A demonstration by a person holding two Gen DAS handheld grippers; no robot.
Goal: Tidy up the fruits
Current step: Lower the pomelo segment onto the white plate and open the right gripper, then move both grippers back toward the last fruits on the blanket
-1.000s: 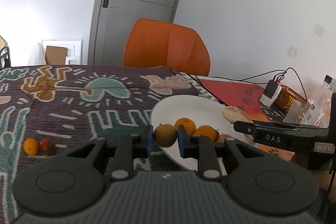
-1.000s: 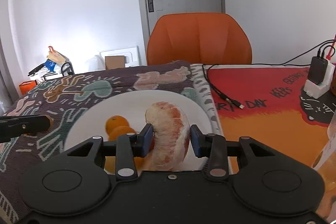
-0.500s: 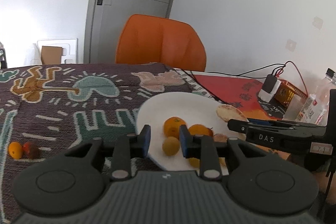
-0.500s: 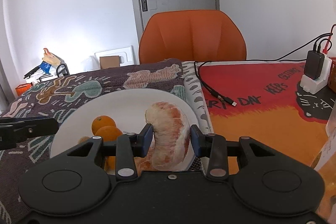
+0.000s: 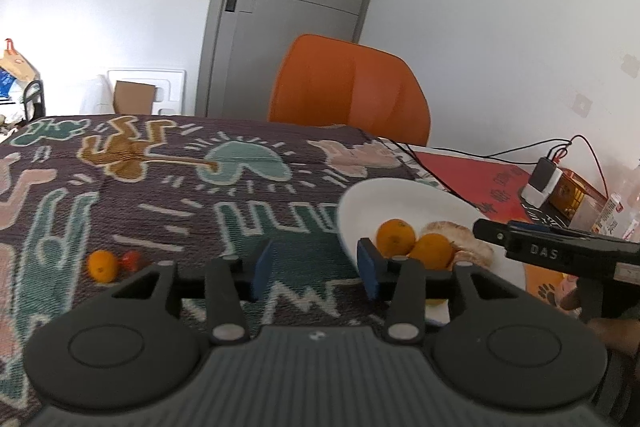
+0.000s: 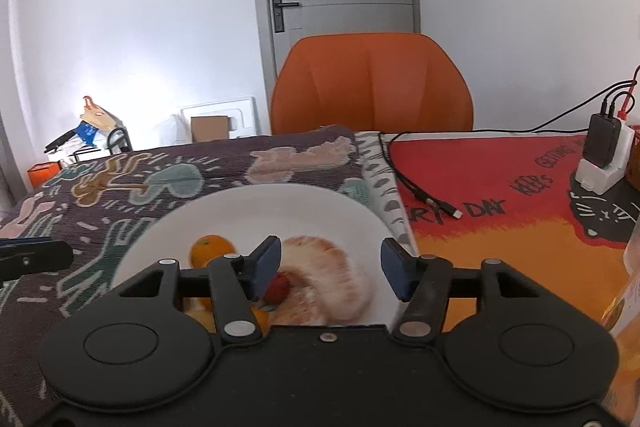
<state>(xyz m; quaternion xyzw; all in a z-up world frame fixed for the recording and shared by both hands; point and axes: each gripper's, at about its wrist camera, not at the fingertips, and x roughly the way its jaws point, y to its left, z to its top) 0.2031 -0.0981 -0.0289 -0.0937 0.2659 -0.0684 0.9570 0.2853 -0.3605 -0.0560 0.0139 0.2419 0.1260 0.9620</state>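
Note:
A white plate (image 5: pixel 404 197) (image 6: pixel 280 211) sits on the patterned cloth. It holds two oranges (image 5: pixel 396 235) (image 6: pixel 212 247), a peeled pomelo piece (image 6: pixel 328 275) (image 5: pixel 460 237), a small red fruit (image 6: pixel 277 287) and a yellowish fruit, mostly hidden. My left gripper (image 5: pixel 314 267) is open and empty, just left of the plate. My right gripper (image 6: pixel 328 267) is open above the pomelo piece, which lies on the plate. A small orange (image 5: pixel 102 265) and a red fruit (image 5: pixel 131 259) lie on the cloth at left.
An orange chair (image 5: pixel 348 87) stands behind the table. A black cable (image 6: pixel 420 191) and a charger block (image 6: pixel 604 155) lie on the red mat (image 6: pixel 500 187) at right. A bottle (image 5: pixel 616 215) stands at the far right.
My left gripper let go of the yellowish fruit onto the plate, opened and swung left. My right gripper opened and released the pomelo piece onto the plate.

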